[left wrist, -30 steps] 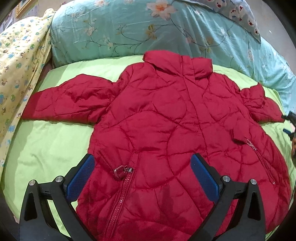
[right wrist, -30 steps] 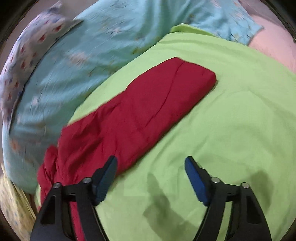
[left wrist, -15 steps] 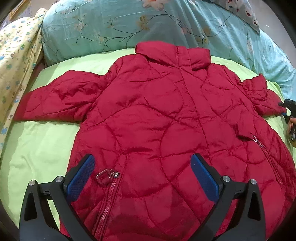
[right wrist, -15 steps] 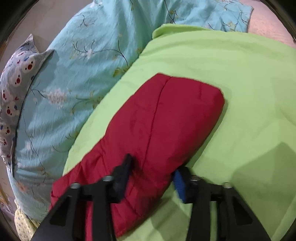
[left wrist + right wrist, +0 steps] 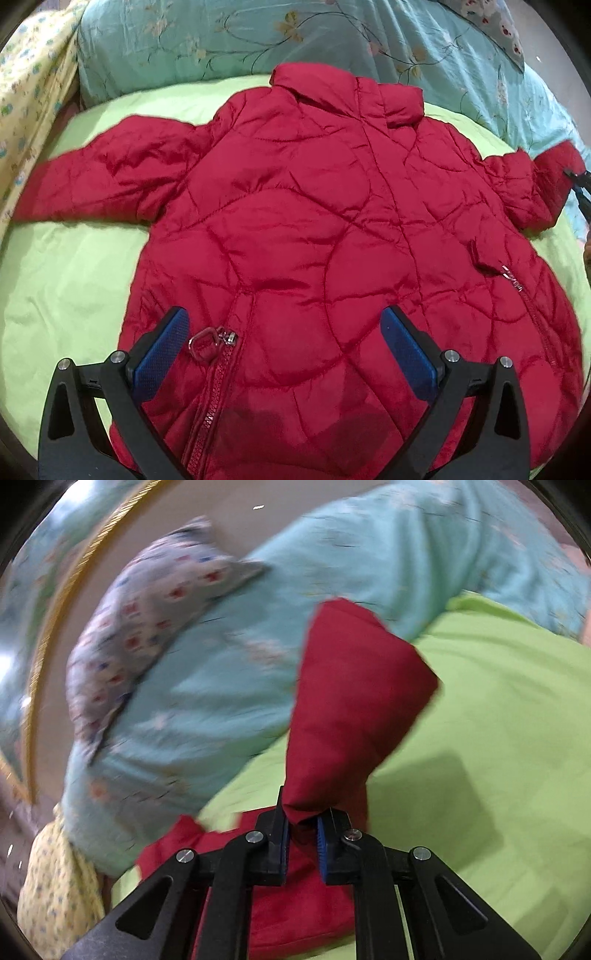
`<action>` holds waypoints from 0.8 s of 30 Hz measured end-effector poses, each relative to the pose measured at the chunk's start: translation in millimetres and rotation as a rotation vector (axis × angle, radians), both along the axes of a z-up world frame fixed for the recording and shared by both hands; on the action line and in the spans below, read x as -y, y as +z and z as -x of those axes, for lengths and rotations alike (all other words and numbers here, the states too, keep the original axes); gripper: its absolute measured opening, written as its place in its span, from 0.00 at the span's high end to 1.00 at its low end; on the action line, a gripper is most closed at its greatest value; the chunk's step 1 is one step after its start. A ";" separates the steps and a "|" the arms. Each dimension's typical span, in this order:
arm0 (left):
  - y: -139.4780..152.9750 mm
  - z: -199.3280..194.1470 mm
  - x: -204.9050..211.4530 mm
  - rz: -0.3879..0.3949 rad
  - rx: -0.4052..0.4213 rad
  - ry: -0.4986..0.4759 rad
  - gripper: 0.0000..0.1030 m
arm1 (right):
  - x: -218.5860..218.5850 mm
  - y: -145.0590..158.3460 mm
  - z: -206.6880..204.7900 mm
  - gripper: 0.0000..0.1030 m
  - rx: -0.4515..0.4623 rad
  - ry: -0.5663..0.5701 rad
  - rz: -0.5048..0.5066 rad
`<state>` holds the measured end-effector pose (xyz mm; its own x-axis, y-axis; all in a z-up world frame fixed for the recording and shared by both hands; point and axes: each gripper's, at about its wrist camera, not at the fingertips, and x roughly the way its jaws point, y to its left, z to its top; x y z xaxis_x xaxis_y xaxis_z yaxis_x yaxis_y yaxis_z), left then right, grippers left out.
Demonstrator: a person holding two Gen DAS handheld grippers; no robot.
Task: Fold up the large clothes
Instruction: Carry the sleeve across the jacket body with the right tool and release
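A red quilted jacket [image 5: 314, 229] lies spread front-up on a lime green sheet [image 5: 62, 280], collar toward the pillows, one sleeve stretched out to the left. My left gripper [image 5: 284, 332] hovers open over the jacket's lower front, beside the zipper pull [image 5: 207, 341], holding nothing. In the right wrist view my right gripper [image 5: 301, 825] is shut on the jacket's other sleeve [image 5: 351, 701], which stands lifted off the sheet [image 5: 498, 738], cuff end up. That raised sleeve [image 5: 554, 173] shows at the right edge of the left wrist view, with the right gripper's tip [image 5: 580, 184] on it.
A pale blue floral duvet [image 5: 295, 37] is bunched along the head of the bed. A grey patterned pillow [image 5: 147, 602] lies on it. A yellow printed cloth [image 5: 26, 74] hangs at the left side. A gold-framed picture [image 5: 48, 627] is on the wall.
My right gripper closed on the sleeve that lay flat and raised it off the sheet. The left gripper drew slightly closer to the jacket, still open.
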<state>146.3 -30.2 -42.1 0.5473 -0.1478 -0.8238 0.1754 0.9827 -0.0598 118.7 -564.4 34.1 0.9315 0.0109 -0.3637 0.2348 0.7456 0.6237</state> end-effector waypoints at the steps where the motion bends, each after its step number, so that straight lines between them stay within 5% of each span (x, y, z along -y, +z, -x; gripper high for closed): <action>1: 0.3 -0.2 -2.7 0.011 -0.002 0.005 0.00 | -14.6 7.7 -3.0 0.89 0.007 0.035 0.015; 10: 5.2 -10.3 -27.2 0.124 -0.037 0.040 0.00 | -142.8 33.2 -45.0 0.90 0.001 0.347 0.076; 24: 17.2 -32.3 -69.8 0.321 -0.070 0.057 0.00 | -330.0 -25.5 -95.9 0.91 -0.162 0.669 0.200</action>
